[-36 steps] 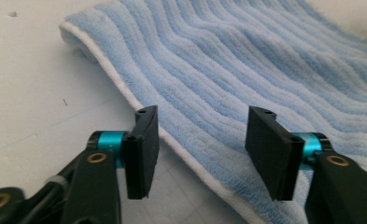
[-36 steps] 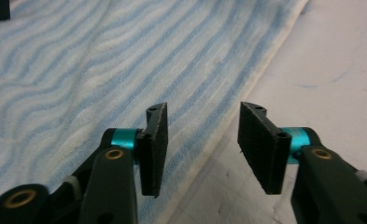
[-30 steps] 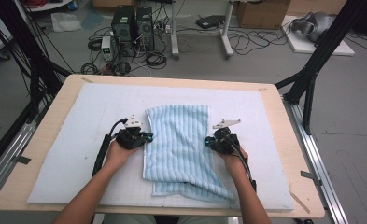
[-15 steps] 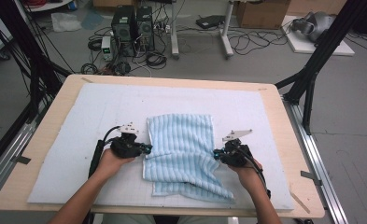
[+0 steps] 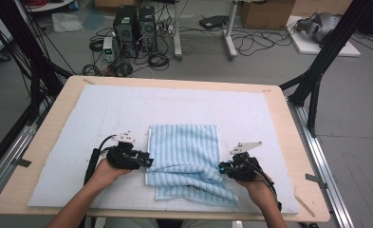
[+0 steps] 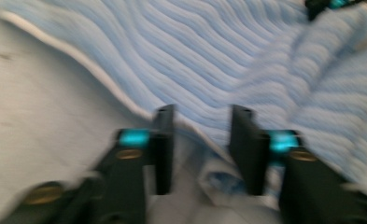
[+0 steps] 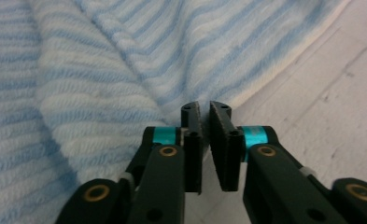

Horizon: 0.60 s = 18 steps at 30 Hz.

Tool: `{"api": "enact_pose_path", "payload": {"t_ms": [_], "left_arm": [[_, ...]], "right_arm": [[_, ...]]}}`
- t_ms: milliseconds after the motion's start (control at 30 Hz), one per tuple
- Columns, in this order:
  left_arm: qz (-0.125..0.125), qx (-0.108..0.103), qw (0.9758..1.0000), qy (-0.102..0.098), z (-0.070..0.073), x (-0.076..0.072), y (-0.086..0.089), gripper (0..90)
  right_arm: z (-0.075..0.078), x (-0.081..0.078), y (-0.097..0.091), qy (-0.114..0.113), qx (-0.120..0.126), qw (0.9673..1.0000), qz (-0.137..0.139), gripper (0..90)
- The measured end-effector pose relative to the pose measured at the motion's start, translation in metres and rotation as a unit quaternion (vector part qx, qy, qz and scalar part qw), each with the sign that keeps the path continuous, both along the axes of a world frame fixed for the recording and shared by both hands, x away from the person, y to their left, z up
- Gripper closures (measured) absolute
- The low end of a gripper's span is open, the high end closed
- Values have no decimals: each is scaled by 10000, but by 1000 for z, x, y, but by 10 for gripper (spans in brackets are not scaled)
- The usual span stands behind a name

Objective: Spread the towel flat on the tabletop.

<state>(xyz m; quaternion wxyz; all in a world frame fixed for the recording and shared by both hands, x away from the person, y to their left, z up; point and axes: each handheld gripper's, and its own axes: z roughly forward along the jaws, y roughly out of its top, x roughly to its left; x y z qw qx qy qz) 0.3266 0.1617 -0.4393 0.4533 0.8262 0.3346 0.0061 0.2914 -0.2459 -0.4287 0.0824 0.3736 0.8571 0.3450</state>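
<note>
A blue-and-white striped towel (image 5: pixel 184 147) lies folded on the pale blue mat (image 5: pixel 127 109), its near part bunched into ridges. My left gripper (image 5: pixel 148 161) is at the towel's left edge. In the left gripper view the towel's (image 6: pixel 218 56) white hem runs between the jaws of my left gripper (image 6: pixel 202 135); they have just been opening, stand well apart and do not press it. My right gripper (image 5: pixel 222 167) is at the towel's right edge. Its jaws (image 7: pixel 204 112) have just been opening to a narrow slit with nothing in it, the towel (image 7: pixel 125 56) lying just beyond.
The mat covers most of the wooden table (image 5: pixel 51 123). Bare mat stretches to the left, the right and the far side of the towel. Black frame posts (image 5: pixel 317 71) stand at the table's far corners. Computers and cables lie on the floor behind.
Both hands have come nearer the table's front edge, dragging the towel's upper layer with them so it bunched. The left jaws have sprung apart off the hem; the right jaws have parted a little.
</note>
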Motion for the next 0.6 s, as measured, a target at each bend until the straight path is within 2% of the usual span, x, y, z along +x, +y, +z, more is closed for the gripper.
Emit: {"api": "enact_pose_path", "payload": {"t_ms": [33, 67, 100, 167, 233, 267, 300, 333, 400, 433, 467, 600], "left_arm": [[148, -102, 9998, -81, 2, 3, 3, 528], [292, -256, 9990, -212, 4, 6, 6, 483], [428, -344, 9980, -324, 6, 11, 9, 469], [622, -384, 9956, -578, 12, 19, 14, 470], [845, -417, 9930, -717, 18, 29, 17, 470], [1063, -445, 9902, -788, 20, 40, 18, 471], [1063, -445, 9902, -788, 20, 40, 18, 477], [1168, -489, 9889, -777, 21, 46, 18, 477], [1266, -507, 9882, -692, 19, 58, 16, 484], [1321, -601, 9872, -659, 17, 63, 15, 486], [1304, -630, 9877, -591, 15, 70, 13, 499], [1420, -342, 9873, -619, 7, 86, 1, 514]], "right_arm": [[0, 0, 0, 0, 0, 10000, 0, 768], [3, 5, -1, -108, 118, 9998, -86, 702], [4, 8, -1, -146, 174, 9996, -174, 679], [7, 14, -2, -263, 303, 9987, -310, 642], [8, 16, -2, -298, 332, 9983, -384, 629], [11, 21, -3, -430, 419, 9971, -477, 603], [11, 21, -3, -430, 419, 9971, -477, 603], [12, 22, -3, -431, 449, 9968, -500, 589], [13, 25, -3, -502, 486, 9961, -545, 563], [14, 26, -4, -487, 517, 9958, -584, 561], [14, 26, -4, -508, 529, 9955, -597, 561], [13, 28, -6, -493, 533, 9955, -612, 551]]}}
